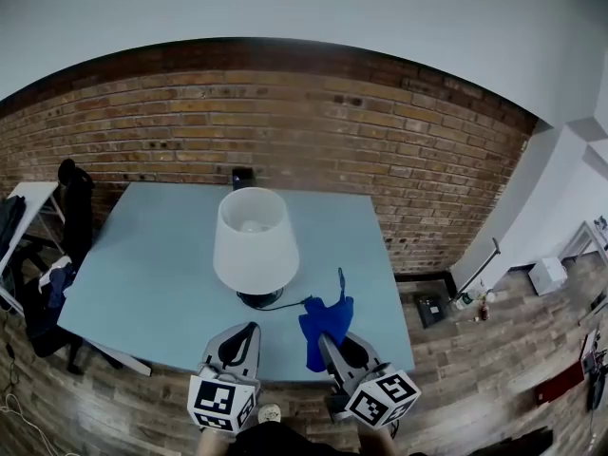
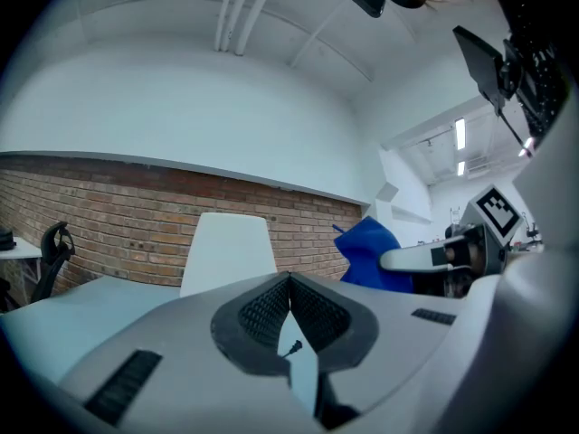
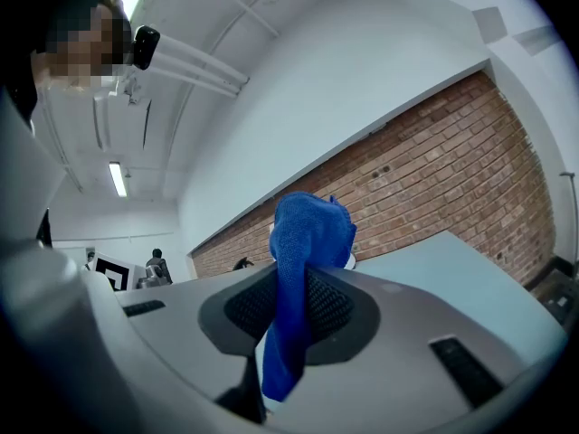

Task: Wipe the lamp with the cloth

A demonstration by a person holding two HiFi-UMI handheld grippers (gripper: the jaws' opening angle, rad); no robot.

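At the far left, my left gripper (image 1: 238, 342) hangs over the near edge of the pale blue surface (image 1: 142, 283). Its fingers (image 2: 262, 310) are pressed together with nothing between them, so that side is empty and free to help.

Just ahead and a little to the right stands the lamp (image 1: 255, 238), upright near the middle of the surface. Its white shade sits over a dark round base (image 1: 258, 298), and a thin black cord (image 1: 288, 303) trails off to the right. Neither gripper touches the lamp.

Right of the base is the blue cloth (image 1: 325, 327). It is bunched and standing up out of my right gripper (image 1: 330, 342), whose fingers (image 3: 333, 301) are clamped on its middle, with one end poking above and a tail hanging below. The cloth is near the lamp's base but not on it, and it is clear of the shade.

So I judge the cloth is in hand but the wiping hasn't begun; this is the approach. Next, I think I need to lift the right gripper up and left until the loose top of the cloth meets the side of the shade, then stroke with light pressure. The shade looks light and the lamp may tip or slide, so resting the closed left fingers against the base could help. I'd also keep clear of the cord.
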